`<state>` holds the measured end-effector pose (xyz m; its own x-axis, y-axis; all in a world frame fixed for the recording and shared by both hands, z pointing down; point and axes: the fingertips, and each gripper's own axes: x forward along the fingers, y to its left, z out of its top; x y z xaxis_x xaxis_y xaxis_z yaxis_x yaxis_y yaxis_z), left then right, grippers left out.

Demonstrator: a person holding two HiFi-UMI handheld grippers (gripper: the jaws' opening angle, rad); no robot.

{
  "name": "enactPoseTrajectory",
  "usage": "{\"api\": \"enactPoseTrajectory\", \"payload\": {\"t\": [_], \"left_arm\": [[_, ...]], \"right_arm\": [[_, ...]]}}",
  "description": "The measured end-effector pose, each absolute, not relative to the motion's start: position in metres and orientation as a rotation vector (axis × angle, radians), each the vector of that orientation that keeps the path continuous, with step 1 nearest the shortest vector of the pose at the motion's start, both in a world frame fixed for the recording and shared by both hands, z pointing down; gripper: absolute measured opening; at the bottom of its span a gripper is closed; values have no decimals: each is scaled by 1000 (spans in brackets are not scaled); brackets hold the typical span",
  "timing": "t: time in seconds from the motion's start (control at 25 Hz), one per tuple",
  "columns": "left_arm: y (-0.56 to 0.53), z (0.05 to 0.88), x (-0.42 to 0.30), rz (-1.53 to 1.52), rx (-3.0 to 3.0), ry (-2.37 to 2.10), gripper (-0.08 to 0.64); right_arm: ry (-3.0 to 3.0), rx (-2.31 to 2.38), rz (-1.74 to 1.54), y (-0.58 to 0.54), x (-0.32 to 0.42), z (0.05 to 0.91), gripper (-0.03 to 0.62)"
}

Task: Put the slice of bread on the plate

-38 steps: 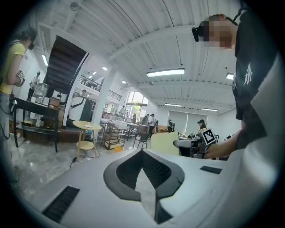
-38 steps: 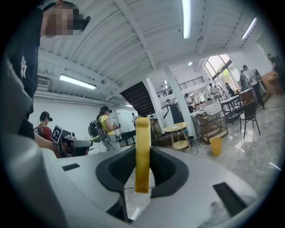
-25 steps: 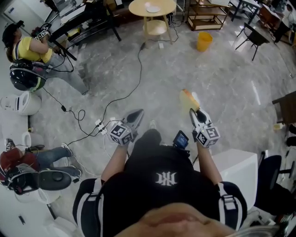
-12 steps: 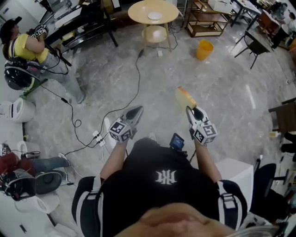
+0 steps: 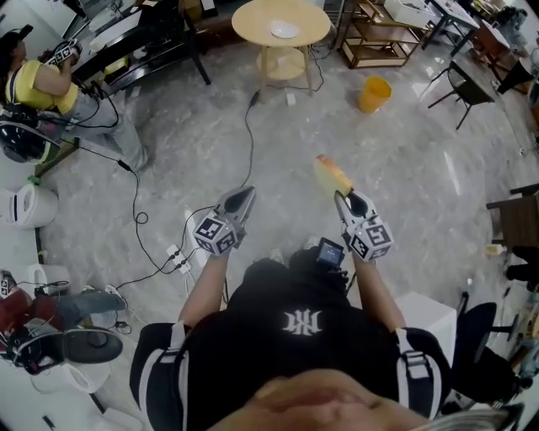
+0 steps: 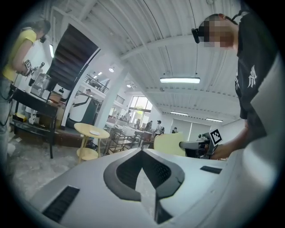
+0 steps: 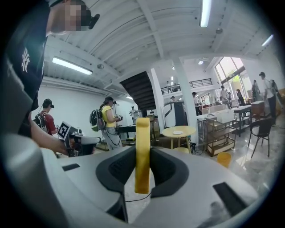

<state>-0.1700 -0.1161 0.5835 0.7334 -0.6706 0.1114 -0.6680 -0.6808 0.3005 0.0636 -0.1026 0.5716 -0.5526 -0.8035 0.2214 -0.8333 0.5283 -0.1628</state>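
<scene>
A pale yellow slice of bread (image 7: 142, 153) stands on edge between the jaws of my right gripper (image 7: 142, 171), which is shut on it. In the head view the bread (image 5: 332, 174) sticks out ahead of the right gripper (image 5: 347, 200), held over the floor. My left gripper (image 5: 242, 199) is level with it on the left, its jaws closed together with nothing in them (image 6: 142, 154). A small white plate (image 5: 284, 30) lies on a round wooden table (image 5: 253, 20) well ahead. The right gripper view has the plate (image 7: 177, 132) far beyond the bread.
Grey marble floor lies between me and the table, crossed by a black cable (image 5: 249, 126) and a power strip (image 5: 177, 257). A yellow bucket (image 5: 374, 94) stands right of the table. A person in yellow (image 5: 32, 80) works at a black bench on the left. A chair (image 5: 466, 80) stands far right.
The person has walked forward: the round table and bucket sit nearer in the view. Both grippers keep their pose, and the bread stays held in the right one.
</scene>
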Motion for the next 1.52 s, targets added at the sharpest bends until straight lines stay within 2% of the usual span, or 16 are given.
{"api": "enactPoseTrajectory", "payload": {"t": [0.32, 0.76, 1.12, 1.52], "left_arm": [[-184, 604, -163, 29, 2550, -1100, 9], [-328, 558, -133, 66, 2569, -1220, 9], [-369, 559, -84, 38, 2562, -1229, 9], [-432, 581, -83, 17, 2536, -1183, 9]], "right_arm": [[-2684, 1377, 423, -183, 70, 591, 95], [-2752, 1345, 461, -341, 118, 583, 95], [-2770, 1287, 513, -377, 149, 602, 95], [-2743, 1303, 494, -449, 143, 603, 94]]}}
